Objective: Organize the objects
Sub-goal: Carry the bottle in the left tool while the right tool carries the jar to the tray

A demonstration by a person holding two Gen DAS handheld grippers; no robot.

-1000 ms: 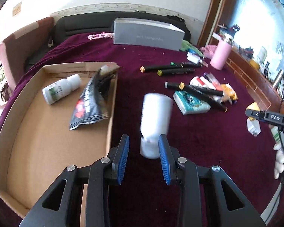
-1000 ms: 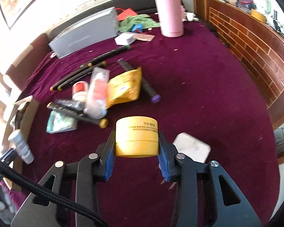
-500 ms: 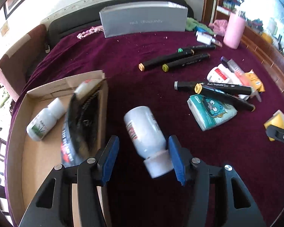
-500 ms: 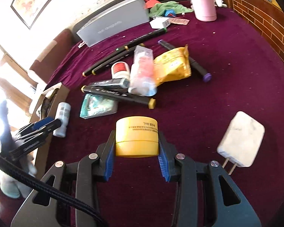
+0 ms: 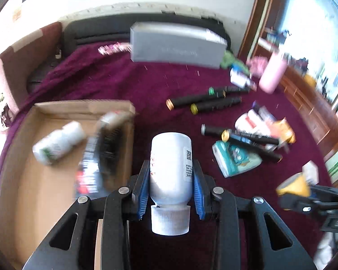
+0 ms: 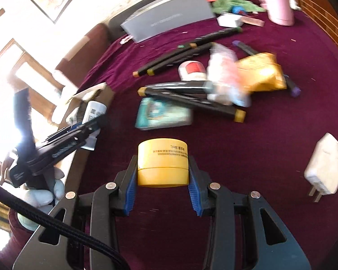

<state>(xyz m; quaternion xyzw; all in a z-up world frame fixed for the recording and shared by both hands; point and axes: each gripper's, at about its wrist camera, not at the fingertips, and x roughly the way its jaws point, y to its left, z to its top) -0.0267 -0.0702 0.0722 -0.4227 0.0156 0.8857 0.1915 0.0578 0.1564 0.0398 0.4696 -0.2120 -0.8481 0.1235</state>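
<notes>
The left gripper [image 5: 171, 187] has its jaws closing on a white plastic bottle with a ribbed cap [image 5: 170, 171], pads pressed to its sides, cap toward the camera, held above the maroon cloth-covered counter [image 5: 146, 85] just beside the shallow cardboard tray [image 5: 45, 191] at the counter's left edge. The right gripper [image 6: 162, 183] jaws are clamped on a round yellow plastic jar [image 6: 163, 164], held over the counter's near edge. Black markers [image 6: 191, 100] and packets lie mid-counter; a white charger plug [image 6: 324, 168] sits near the right edge.
</notes>
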